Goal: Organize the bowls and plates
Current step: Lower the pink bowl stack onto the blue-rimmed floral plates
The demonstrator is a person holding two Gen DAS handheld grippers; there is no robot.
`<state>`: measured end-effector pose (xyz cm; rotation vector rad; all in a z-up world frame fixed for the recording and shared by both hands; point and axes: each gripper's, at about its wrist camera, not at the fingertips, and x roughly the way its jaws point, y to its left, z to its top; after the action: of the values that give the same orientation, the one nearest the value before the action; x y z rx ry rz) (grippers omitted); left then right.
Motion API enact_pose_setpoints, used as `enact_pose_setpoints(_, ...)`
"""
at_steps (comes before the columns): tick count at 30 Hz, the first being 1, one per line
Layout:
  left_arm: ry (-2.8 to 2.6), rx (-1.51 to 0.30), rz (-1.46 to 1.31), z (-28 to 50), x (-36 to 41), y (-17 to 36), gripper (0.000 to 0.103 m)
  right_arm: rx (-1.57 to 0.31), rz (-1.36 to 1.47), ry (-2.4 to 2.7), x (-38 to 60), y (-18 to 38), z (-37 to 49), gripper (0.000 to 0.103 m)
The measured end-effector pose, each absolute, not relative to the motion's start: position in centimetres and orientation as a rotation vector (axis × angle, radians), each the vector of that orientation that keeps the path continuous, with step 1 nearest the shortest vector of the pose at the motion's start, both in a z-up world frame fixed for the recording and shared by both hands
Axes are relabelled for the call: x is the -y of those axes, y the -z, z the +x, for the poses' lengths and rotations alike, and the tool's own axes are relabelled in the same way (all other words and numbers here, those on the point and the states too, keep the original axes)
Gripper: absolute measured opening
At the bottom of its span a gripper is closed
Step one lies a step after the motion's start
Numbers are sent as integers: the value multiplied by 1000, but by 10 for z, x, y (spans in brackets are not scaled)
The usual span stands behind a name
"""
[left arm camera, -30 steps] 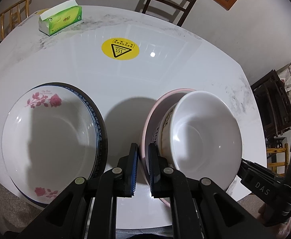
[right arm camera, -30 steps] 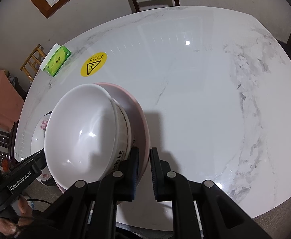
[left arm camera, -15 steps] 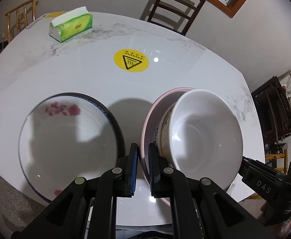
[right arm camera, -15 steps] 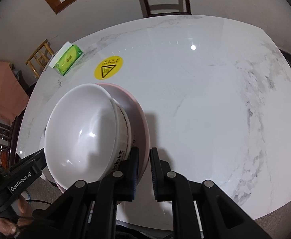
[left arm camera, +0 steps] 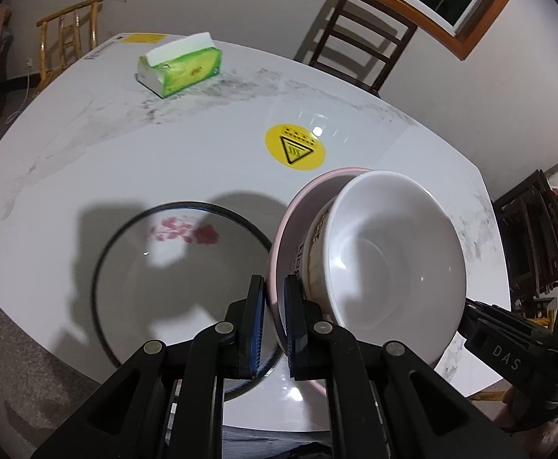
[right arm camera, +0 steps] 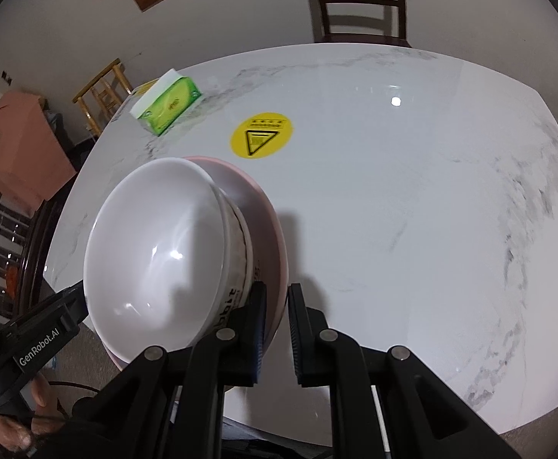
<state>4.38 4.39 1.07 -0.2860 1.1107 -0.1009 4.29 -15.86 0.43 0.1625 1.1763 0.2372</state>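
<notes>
The left gripper (left arm camera: 275,319) was clamped on the near rim of the pink plate (left arm camera: 279,264), its jaws closed tight on the thin edge. The right gripper (right arm camera: 277,325) pinched the opposite rim of the same plate (right arm camera: 267,229), so the plate was held between the two, clear of the white marble table (right arm camera: 412,210). A white bowl (left arm camera: 393,264) sat in the plate, lettering showing on its outer wall.

Only the left wrist view showed the second dish — a flower-patterned plate with a dark rim (left arm camera: 164,287), lying on the table just left of the held stack and blurred. The right wrist view hid it behind the bowl (right arm camera: 156,252) but opened up the wide bare stretch of marble to the right.

Both views caught the yellow warning sticker (left arm camera: 293,147) beyond the stack, the green tissue box (left arm camera: 179,69) near the far edge, and a dark wooden chair (right arm camera: 359,4) behind the table. Each also glimpsed the other gripper's body at its margin.
</notes>
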Motion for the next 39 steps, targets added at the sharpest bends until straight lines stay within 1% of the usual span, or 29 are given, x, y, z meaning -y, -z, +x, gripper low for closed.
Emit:
enact_pose_setpoints(12, 19, -1084, -304, 37, -90, -19, 6, -1196, 120, -320, 110, -7, 54, 12)
enact_pose_setpoints(24, -40, -1101, -336, 28, -131, -7, 6, -1235, 72, -369, 64, 4, 55, 12)
enact_pose_setpoints(39, -59, -1125, -361, 24, -153, 11, 6, -1270, 43, -377, 41, 19, 56, 12)
